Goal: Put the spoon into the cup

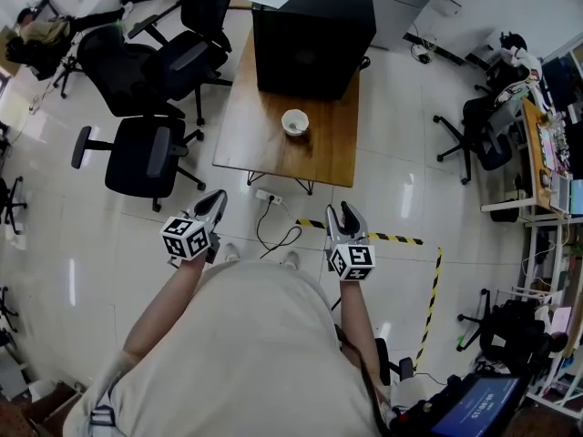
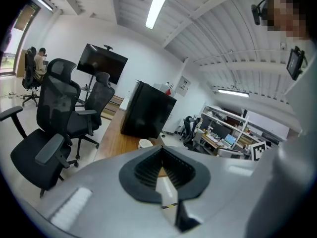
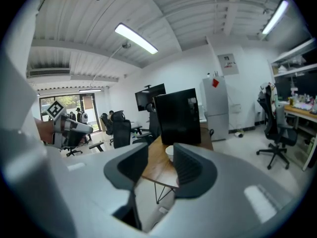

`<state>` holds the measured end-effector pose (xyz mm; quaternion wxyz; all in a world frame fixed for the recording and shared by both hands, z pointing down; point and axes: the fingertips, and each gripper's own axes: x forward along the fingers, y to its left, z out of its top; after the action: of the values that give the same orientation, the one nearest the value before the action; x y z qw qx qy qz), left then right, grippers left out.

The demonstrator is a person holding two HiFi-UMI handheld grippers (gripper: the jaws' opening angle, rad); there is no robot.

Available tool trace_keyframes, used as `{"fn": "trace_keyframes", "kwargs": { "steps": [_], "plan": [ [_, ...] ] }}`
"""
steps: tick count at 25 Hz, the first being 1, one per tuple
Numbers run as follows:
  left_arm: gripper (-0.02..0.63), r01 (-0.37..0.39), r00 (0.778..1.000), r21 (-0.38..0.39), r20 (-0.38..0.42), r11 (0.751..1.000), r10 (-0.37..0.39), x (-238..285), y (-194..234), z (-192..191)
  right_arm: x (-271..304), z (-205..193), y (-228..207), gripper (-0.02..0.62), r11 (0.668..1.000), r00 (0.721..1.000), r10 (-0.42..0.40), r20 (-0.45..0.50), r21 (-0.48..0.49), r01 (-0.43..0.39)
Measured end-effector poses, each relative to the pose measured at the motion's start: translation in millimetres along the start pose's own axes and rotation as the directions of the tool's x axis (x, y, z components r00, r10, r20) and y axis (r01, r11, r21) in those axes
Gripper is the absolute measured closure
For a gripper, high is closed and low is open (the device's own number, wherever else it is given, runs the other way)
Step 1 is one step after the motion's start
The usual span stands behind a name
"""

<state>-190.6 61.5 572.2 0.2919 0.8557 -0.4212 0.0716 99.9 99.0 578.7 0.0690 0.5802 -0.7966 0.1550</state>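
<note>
Well, can't spot the spoon; prob. light, stiff, slick, so you'd pinch mid-handle. Cup (image 1: 294, 122) sits on table (image 1: 260, 148). Left hand-held gripper (image 2: 161, 150): tips meet, empty; right hand-held gripper (image 3: 161, 155): half-open, empty.

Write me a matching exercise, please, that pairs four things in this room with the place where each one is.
Things:
1. cup
2. black box
3. striped tape
4. office chair

Places:
A. on the far end of the table
B. on the floor, left of the table
C. on the table, in front of the big dark thing
D. stuck to the floor, nearer the person than the table

Pairs: 1-C, 2-A, 3-D, 4-B
</note>
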Motion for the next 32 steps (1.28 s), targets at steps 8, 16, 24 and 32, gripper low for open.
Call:
{"fn": "trace_keyframes", "kwargs": {
  "steps": [8,16,24,32],
  "plan": [
    [0.606,0.01,1.0,0.028,-0.029,1.0,-0.01,7.5,6.6,5.6,8.4,2.6,2.6,0.445,0.999,1.0,-0.012,0.012,0.047,0.012],
    [0.604,-0.005,0.999,0.048,-0.044,0.999,0.007,2.3,22.9,6.4,21.1,14.6,21.3,0.445,1.0,0.999,-0.003,0.035,0.027,0.002],
    [0.606,0.028,0.999,0.074,-0.042,0.997,-0.025,3.6,17.3,8.6,12.5,18.8,31.3,0.447,0.999,0.999,-0.005,0.051,0.033,0.003],
    [0.606,0.077,0.996,0.079,-0.043,0.994,-0.073,15.4,-10.5,-8.3,-12.6,11.0,12.1,0.453,0.999,0.999,-0.023,0.034,0.034,0.022]
  ]
}}
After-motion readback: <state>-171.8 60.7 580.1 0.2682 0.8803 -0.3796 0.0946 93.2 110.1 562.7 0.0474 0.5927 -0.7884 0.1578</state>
